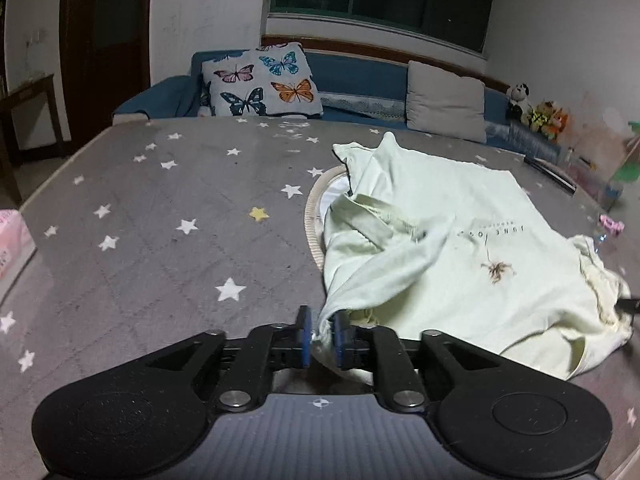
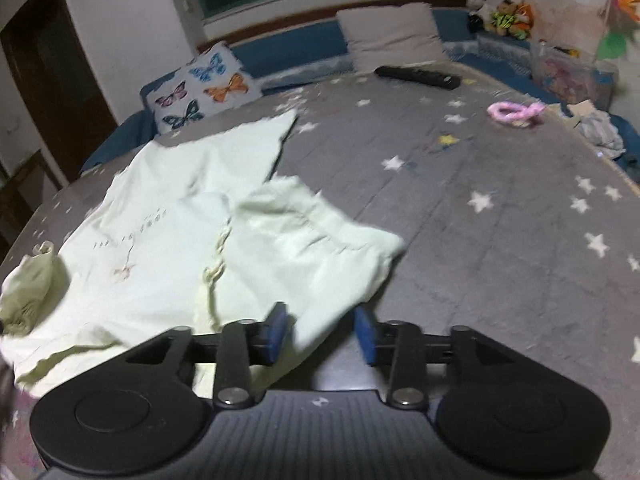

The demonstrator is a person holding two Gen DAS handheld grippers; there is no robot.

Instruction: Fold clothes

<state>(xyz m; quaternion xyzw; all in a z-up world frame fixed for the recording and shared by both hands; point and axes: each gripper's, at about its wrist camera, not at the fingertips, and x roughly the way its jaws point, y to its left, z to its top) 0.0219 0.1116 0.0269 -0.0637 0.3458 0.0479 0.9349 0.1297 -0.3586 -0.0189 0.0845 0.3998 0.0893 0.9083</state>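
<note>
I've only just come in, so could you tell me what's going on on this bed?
A person with a handheld gripper in each hand is folding a pale green T-shirt on a grey star-patterned bedspread. The left gripper has a bunched corner of the shirt between its blue pads, with a gap showing beside the cloth. The right gripper stands open with a fold of the shirt lying loosely between its fingers. The shirt is still crumpled, with both sides partly turned in, not yet neatly folded.

Home bedroom: star-print bed (image 1: 160, 208), butterfly pillow (image 1: 262, 80), plush toys (image 2: 500, 14).
</note>
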